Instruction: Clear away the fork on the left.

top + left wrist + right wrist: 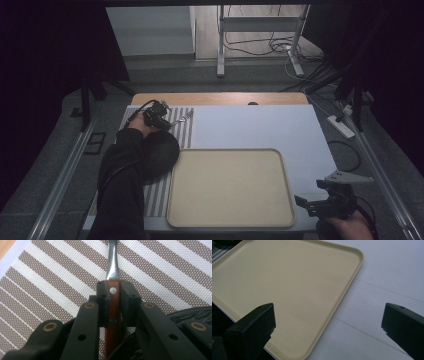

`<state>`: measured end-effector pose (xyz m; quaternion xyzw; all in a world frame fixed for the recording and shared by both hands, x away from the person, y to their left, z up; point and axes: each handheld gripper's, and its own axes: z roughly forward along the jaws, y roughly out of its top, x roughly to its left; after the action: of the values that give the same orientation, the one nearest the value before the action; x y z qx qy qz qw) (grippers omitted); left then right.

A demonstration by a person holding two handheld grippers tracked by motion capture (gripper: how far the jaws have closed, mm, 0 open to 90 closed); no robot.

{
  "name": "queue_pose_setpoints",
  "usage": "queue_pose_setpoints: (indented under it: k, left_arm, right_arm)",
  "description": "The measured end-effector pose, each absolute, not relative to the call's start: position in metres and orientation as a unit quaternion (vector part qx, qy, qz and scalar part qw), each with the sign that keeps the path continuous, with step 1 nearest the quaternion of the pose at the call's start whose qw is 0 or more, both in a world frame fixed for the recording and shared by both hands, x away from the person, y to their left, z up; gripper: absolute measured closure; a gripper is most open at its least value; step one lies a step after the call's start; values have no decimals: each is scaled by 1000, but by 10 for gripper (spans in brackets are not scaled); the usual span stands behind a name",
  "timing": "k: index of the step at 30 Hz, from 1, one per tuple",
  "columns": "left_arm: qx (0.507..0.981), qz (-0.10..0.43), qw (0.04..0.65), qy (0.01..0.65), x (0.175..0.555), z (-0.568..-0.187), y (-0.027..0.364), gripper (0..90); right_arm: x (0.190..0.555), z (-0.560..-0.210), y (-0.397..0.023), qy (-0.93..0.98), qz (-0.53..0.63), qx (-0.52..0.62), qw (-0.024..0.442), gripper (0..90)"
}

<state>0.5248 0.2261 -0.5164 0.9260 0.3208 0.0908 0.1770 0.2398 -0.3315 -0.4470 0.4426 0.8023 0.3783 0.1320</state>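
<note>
Gripping a piece of cutlery (113, 293) by its wooden handle, the left gripper (115, 302) has both jaws pressed flat against the reddish-brown wood, one on each side, just behind the rivet. We note that the steel neck runs forward from the jaws over the striped placemat (50, 277); its working end is cut off at the frame edge there, so we cannot tell what kind of utensil it is. From above, we see the left gripper (159, 116) at the far end of the placemat (184, 131), beyond the far left corner of the beige tray (230, 187), with the metal end (184, 118) lying on the stripes. We record the right gripper (327, 200) near the tray's near right corner, jaws spread wide with nothing between them. Its own camera looks across the tray (287, 285) and the white table surface (387, 277).
</note>
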Motion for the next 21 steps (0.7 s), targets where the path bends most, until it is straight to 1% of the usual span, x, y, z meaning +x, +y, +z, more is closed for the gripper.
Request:
queue_pose_setpoints:
  k: [1, 5, 7, 8, 9, 10, 11, 16, 21]
  left_arm:
    - [927, 99, 176, 315, 524, -516, 226, 781]
    - [931, 162, 150, 292, 521, -516, 226, 781]
    - [931, 171, 149, 286, 521, -516, 227, 781]
    - [931, 199, 139, 271, 519, -514, 225, 781]
    - [931, 199, 139, 271, 519, -514, 225, 781]
    - [930, 221, 137, 259, 518, -510, 224, 781]
    - [929, 227, 141, 256, 518, -507, 224, 781]
    - [927, 237, 137, 255, 513, -494, 225, 780]
    - [922, 212, 150, 286, 505, -484, 235, 780]
  right_arm:
    - [240, -447, -332, 802, 379, 443, 132, 0]
    - [240, -447, -332, 802, 379, 443, 131, 0]
    - [240, -447, -332, 802, 380, 443, 131, 0]
    - [240, -447, -332, 801, 380, 444, 130, 0]
    - [240, -447, -332, 801, 380, 444, 129, 0]
    - [240, -447, -332, 801, 381, 444, 129, 0]
    - [240, -447, -332, 801, 380, 444, 129, 0]
    - [240, -447, -332, 801, 380, 443, 131, 0]
    - [240, -447, -332, 801, 380, 444, 131, 0]
